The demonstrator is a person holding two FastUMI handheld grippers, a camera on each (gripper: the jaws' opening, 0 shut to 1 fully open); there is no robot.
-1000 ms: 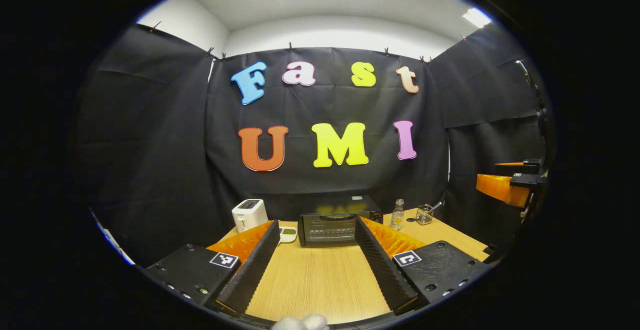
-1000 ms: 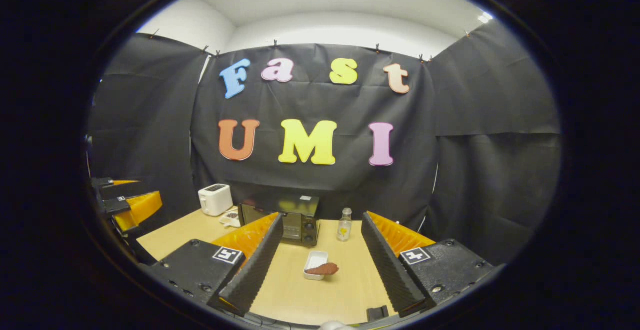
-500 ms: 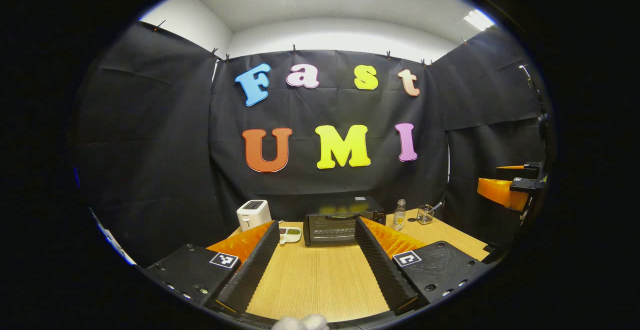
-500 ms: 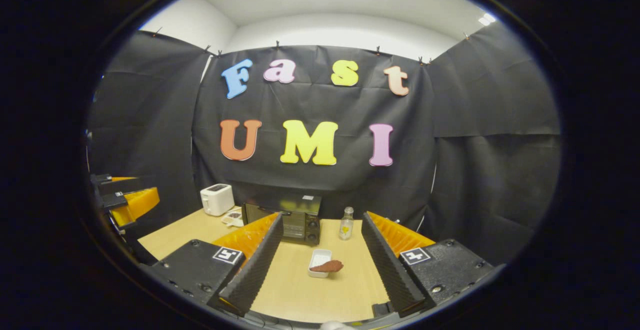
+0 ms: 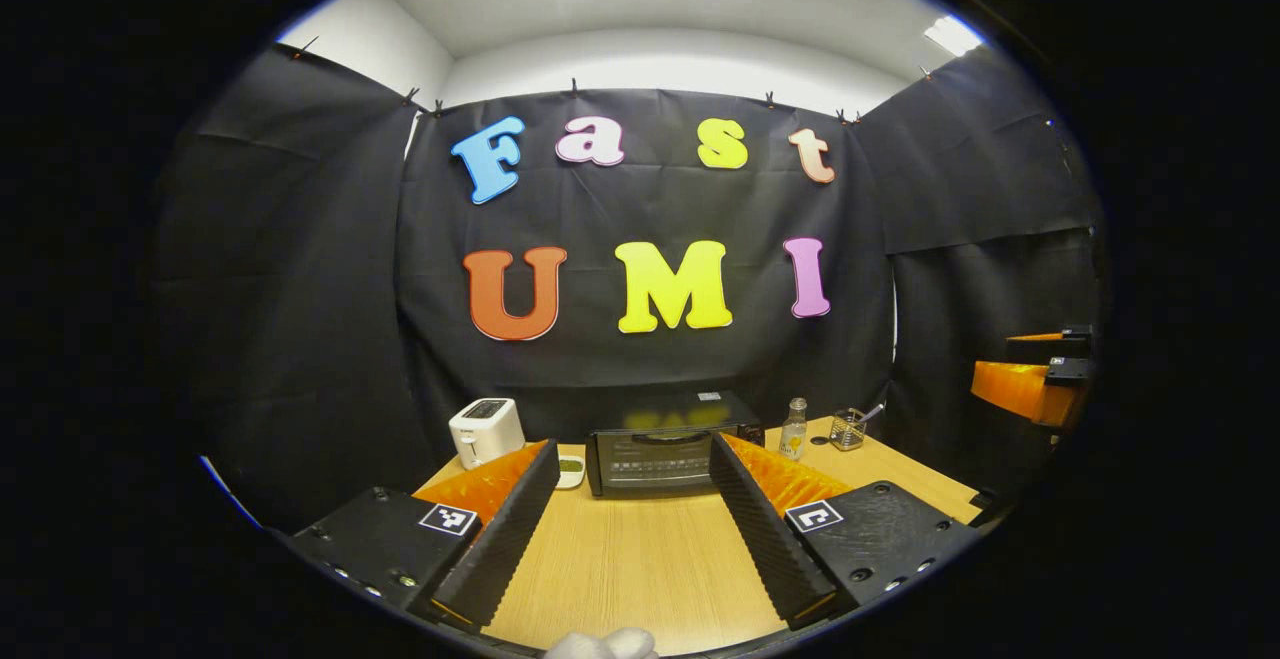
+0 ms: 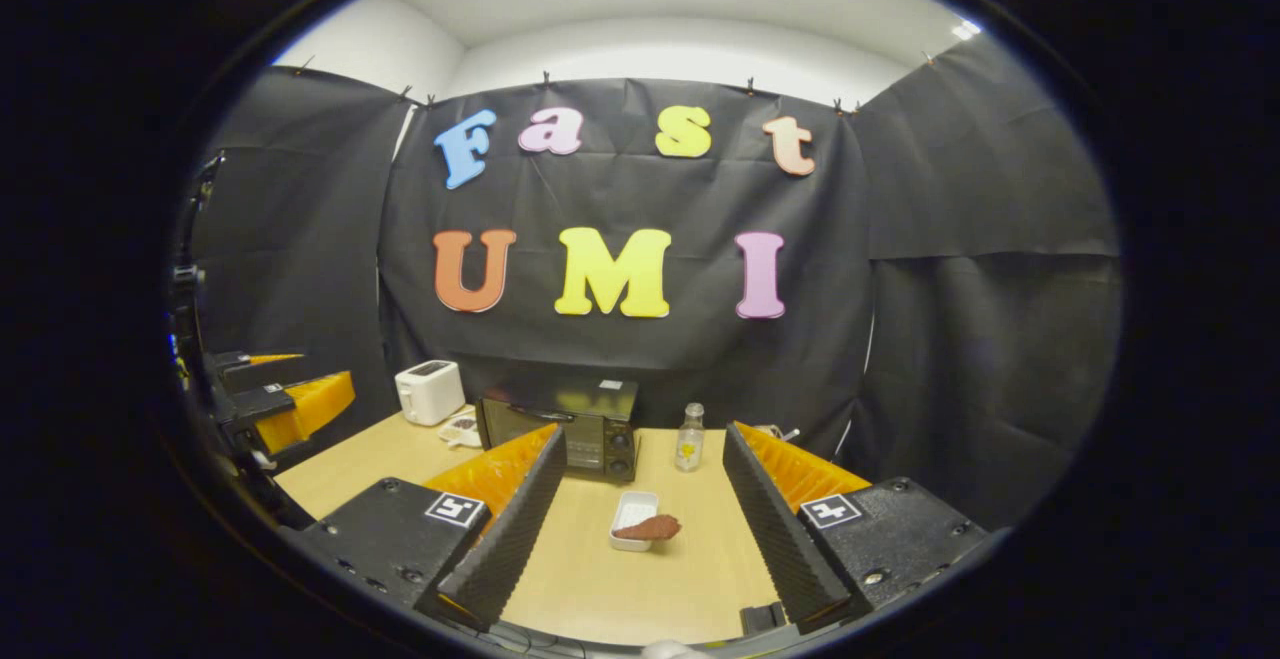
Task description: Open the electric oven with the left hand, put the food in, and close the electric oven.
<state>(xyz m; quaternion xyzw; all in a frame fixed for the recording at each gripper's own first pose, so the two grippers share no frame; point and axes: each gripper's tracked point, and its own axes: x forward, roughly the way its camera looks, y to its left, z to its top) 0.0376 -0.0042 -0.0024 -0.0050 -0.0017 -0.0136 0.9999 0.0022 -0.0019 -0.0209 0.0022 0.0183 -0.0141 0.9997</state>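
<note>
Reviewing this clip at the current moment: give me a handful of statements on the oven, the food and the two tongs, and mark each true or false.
1. The oven door is shut. True.
2. The left tongs are clamped on the oven handle. False: they are open, short of the oven, holding nothing.
3. The brown food lies on a small white tray on the table. True.
4. The right tongs hold the food. False: they are open, and the food sits on its tray farther along the table.
5. A white toaster stands left of the oven in the left gripper view. True.
6. The bottle lies on its side. False: it stands upright.
</note>
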